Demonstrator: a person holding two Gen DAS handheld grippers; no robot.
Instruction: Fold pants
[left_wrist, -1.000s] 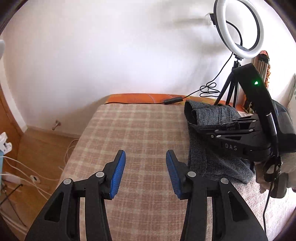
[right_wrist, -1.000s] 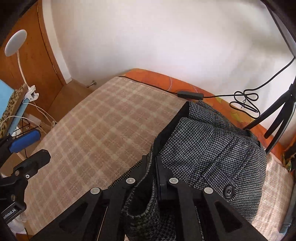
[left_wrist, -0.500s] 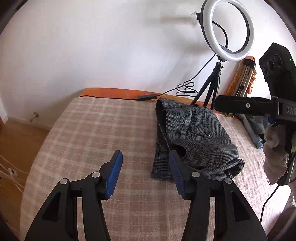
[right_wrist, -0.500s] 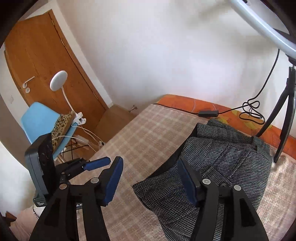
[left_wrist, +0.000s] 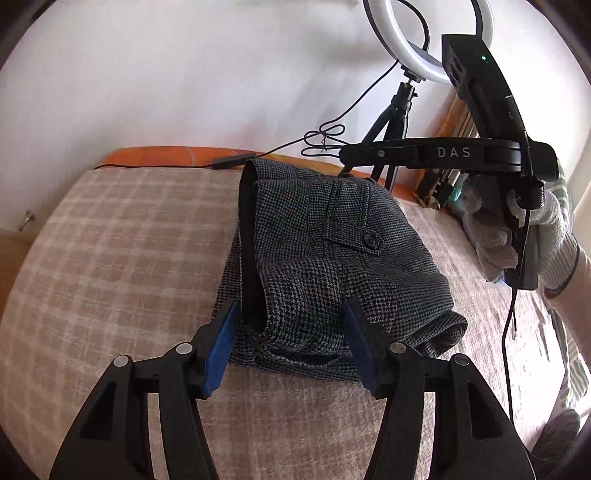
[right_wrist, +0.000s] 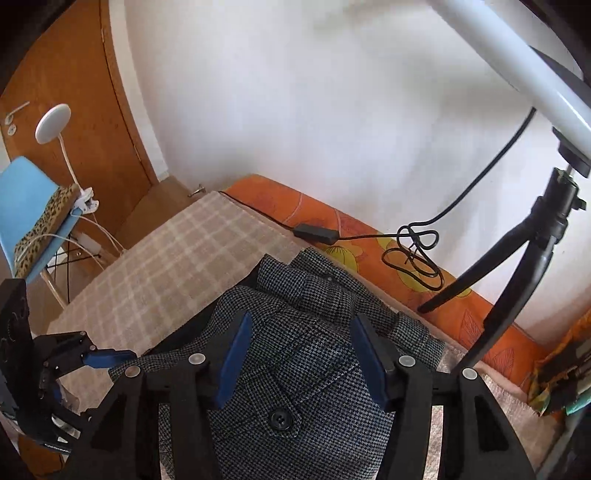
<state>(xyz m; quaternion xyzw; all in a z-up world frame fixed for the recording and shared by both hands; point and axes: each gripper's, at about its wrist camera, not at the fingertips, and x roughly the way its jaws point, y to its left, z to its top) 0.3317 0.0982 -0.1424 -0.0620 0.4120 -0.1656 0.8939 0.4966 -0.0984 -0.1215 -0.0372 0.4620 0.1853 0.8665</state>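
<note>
The grey houndstooth pants (left_wrist: 325, 258) lie folded in a compact bundle on the checked bedspread (left_wrist: 110, 258), with a buttoned pocket flap on top. My left gripper (left_wrist: 290, 349) is open, its blue pads either side of the bundle's near edge, just above it. My right gripper (right_wrist: 301, 360) is open and empty, hovering over the pants (right_wrist: 295, 350) near the pocket button. The right gripper also shows in the left wrist view (left_wrist: 443, 153), raised above the bundle's far right side.
A ring light on a black tripod (left_wrist: 391, 122) stands at the bed's far edge, its cable (right_wrist: 413, 251) looped on the orange mattress (right_wrist: 369, 243). A blue chair (right_wrist: 29, 206) and wooden door (right_wrist: 74, 110) are to the left of the bed.
The right gripper let go of the pants, opened and rose above them. The left gripper moved right, up to the bundle's near edge.
</note>
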